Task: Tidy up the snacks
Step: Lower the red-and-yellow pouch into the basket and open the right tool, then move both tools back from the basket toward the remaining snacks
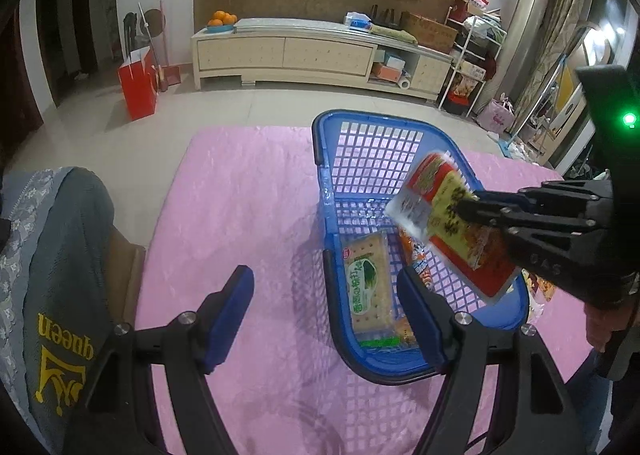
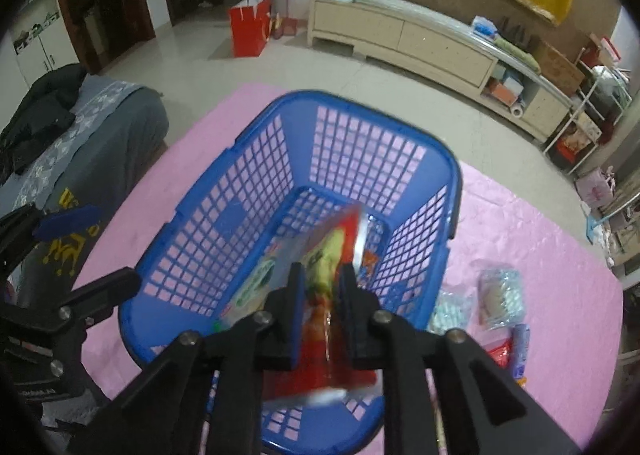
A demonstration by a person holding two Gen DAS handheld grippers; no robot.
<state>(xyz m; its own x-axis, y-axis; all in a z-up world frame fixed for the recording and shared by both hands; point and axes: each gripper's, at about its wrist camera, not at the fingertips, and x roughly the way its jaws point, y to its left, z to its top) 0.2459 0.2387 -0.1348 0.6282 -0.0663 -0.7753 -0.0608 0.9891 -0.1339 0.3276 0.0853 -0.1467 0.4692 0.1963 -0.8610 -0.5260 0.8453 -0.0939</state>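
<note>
Pink cloth (image 1: pixel 248 191) covers the table, and a blue lattice basket (image 2: pixel 256 135) sits on it as the collecting place for the snacks. Inside, a green-labelled cracker pack (image 1: pixel 370 283) already lies flat on the near floor of the basket, with an orange-printed packet (image 1: pixel 416 255) beside it on the right.

Over the basket's mouth the right gripper (image 2: pixel 320 295) has a red and yellow snack bag (image 1: pixel 444 215) between its pads, tilted downward; the jaws stand parted to either side of the blurred bag, so it looks released or slipping free rather than clamped, likely so that it drops among the others.

At the basket's near left wall the left gripper (image 1: pixel 326 315) is open and empty, one finger inside the rim, one outside, perhaps ready to steady it.

Right of the basket, several unsorted packets (image 2: pixel 500 295) wait on the cloth.
</note>
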